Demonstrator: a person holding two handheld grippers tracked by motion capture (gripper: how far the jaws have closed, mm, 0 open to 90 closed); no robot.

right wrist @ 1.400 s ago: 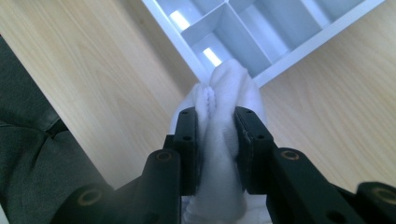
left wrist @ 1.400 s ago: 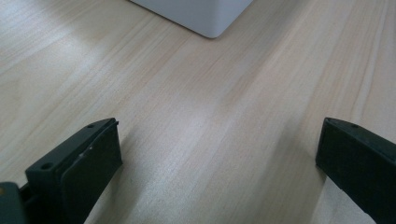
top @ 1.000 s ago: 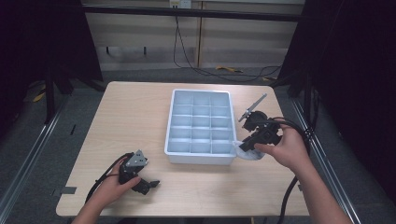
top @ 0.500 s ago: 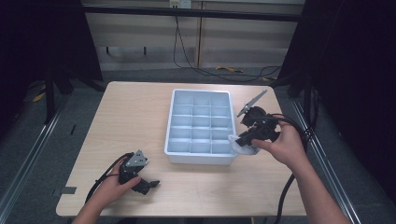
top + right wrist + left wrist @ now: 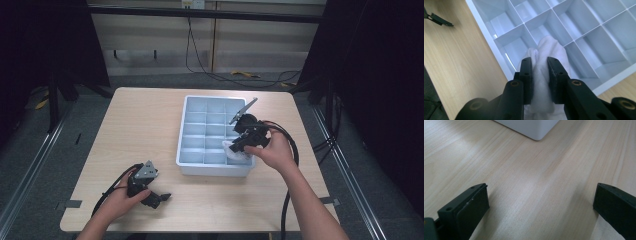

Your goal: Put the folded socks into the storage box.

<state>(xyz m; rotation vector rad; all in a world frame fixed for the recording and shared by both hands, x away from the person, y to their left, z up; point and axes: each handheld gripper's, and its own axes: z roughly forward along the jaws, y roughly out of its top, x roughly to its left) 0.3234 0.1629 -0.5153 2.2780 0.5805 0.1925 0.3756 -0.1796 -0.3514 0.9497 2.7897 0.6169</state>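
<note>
A white cloth (image 5: pixel 549 50) is pinched between the jaws of my right gripper (image 5: pixel 539 62), which is shut on it. The cloth (image 5: pixel 235 150) hangs over the near right compartments of a pale blue divided tray (image 5: pixel 186 127); in the right gripper view the tray's dividers (image 5: pixel 574 40) lie just under it. My right gripper (image 5: pixel 239 144) is above the tray's right side. Near the table's front left edge my left gripper (image 5: pixel 162 197) rests low, its jaws wide apart over bare wood (image 5: pixel 536 195) with nothing between them.
The wooden table (image 5: pixel 140 125) has bare room to the left of the tray and in front of it. A corner of the tray (image 5: pixel 534 130) sits ahead of the left gripper. Black cables trail from both grippers. Dark frames and floor surround the table.
My right gripper has carried the cloth leftward and down from beside the tray's right edge to over its near right compartments. The left gripper has stayed put.
</note>
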